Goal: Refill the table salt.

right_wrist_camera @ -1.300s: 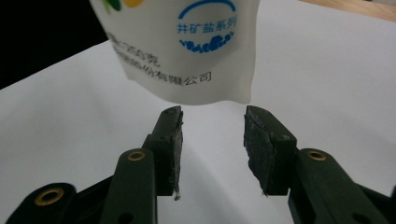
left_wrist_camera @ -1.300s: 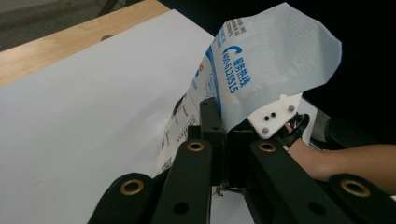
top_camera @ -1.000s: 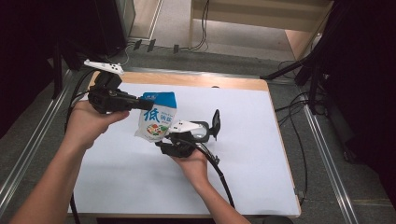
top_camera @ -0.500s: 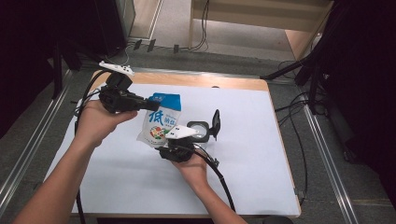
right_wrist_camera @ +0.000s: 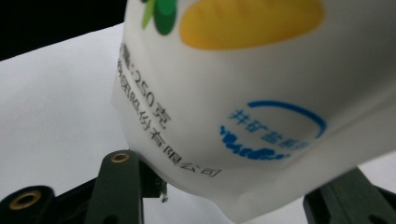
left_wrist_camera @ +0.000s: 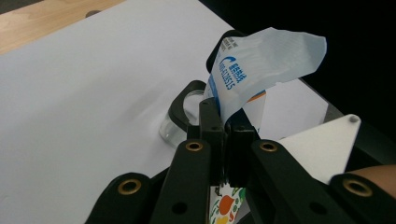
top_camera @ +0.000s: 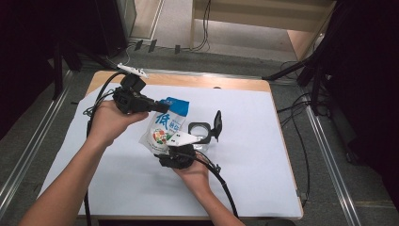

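Above the middle of the white surface [top_camera: 263, 141], one pouch [top_camera: 164, 127] hangs between your two hand-held grippers. Your left hand-held gripper [left_wrist_camera: 223, 135] sits at the pouch's far-left top edge, jaws together and clamped on that blue-printed edge. Your right hand-held gripper [top_camera: 207, 134] lies just near and right of the pouch; its jaws have just been opening and stand apart, pouch bottom between them, pads not pressing. Count: one pouch, two grippers, one clear round container [left_wrist_camera: 175, 126] on the surface.
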